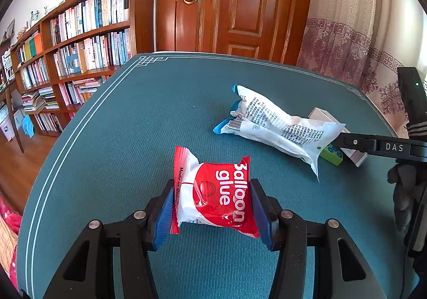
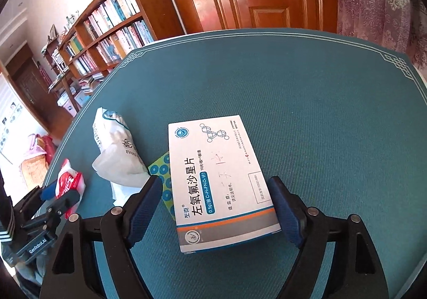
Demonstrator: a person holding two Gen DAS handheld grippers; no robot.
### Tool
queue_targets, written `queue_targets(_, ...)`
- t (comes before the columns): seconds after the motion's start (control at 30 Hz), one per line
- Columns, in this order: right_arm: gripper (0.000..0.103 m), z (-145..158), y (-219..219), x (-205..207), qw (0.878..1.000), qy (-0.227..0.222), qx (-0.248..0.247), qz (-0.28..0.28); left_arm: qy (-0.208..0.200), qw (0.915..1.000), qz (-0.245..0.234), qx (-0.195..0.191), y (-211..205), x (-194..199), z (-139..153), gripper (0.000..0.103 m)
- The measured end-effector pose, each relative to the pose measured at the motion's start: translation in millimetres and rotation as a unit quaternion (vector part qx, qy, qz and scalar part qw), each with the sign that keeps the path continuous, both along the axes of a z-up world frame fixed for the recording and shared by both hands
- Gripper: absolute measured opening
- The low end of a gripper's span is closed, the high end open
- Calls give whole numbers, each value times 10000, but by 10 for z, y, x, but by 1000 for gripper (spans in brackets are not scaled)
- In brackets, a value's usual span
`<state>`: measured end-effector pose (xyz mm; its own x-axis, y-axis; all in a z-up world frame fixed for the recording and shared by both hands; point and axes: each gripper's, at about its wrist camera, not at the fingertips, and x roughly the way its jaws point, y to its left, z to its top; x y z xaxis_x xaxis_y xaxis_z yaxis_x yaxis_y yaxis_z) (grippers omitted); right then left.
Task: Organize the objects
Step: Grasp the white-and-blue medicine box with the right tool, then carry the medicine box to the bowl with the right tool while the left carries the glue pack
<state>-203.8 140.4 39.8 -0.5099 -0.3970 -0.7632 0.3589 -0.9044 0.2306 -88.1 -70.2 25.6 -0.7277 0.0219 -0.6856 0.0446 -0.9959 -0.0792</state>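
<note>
Left wrist view | left gripper [image 1: 210, 208] clamped on balloon glue packet [image 1: 213, 197], mid-table [image 1: 133, 117] | right gripper [image 2: 216, 208] apart, straddling medicine box [image 2: 216, 179] near table's right edge | risk: box overlaps green card [image 2: 160, 173], may drag it when squeezed

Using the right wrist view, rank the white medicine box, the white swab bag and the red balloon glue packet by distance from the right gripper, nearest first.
1. White medicine box: lying between the right gripper's open fingers.
2. White swab bag: on the table to the left, just past the left finger.
3. Red balloon glue packet: far left, held in the left gripper.
</note>
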Motion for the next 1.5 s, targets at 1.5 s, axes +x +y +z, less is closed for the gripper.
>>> queue_targets(1.5,64,756,1455,1447,9815,718,229,-1761,168,9972,-705,-172,387,189,42,56)
